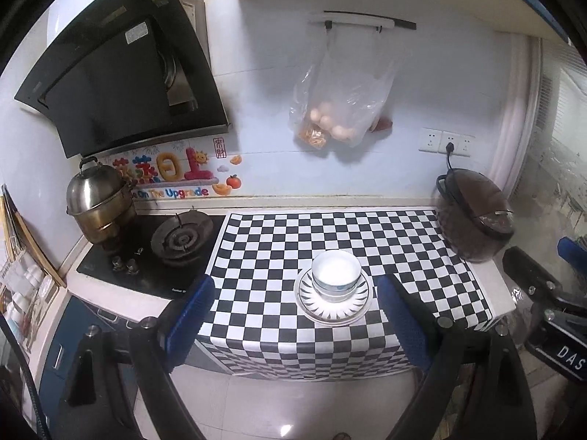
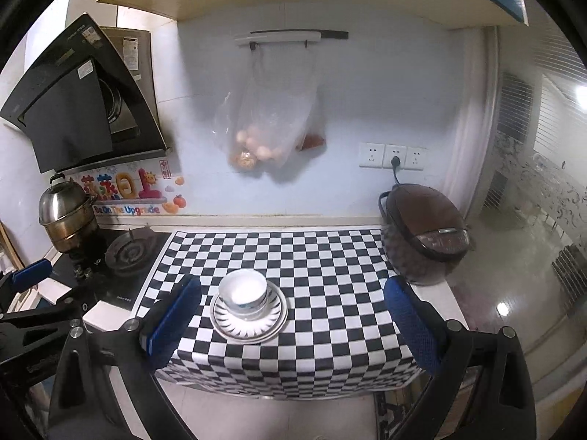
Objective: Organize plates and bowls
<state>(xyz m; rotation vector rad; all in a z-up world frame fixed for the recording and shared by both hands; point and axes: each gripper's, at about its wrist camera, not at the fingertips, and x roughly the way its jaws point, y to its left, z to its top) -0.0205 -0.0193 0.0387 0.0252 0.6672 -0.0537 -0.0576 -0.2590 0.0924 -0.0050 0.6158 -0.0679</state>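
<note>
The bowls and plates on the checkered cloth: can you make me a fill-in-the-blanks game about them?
1. The bowls sit stacked on top of the ____.
2. The cloth has black and ____ squares.
3. The plastic bag on the wall holds ____.
4. Both hand-held grippers, left and right, hold ____.

Missing words: plates; white; eggs; nothing.

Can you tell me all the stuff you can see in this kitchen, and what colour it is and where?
bowls: stacked, count unclear, white, on the plates
plates: stacked, white with dark rim marks, on the checkered cloth
checkered cloth: one, black and white, over the counter
rice cooker: one, brown, right end of counter
steamer pot: one, silver, on the stove
gas burner: one, black, beside the pot
range hood: one, black, above the stove
plastic bag: one, clear, hanging on the wall
left gripper: blue pads, open
right gripper: blue pads, open
</note>
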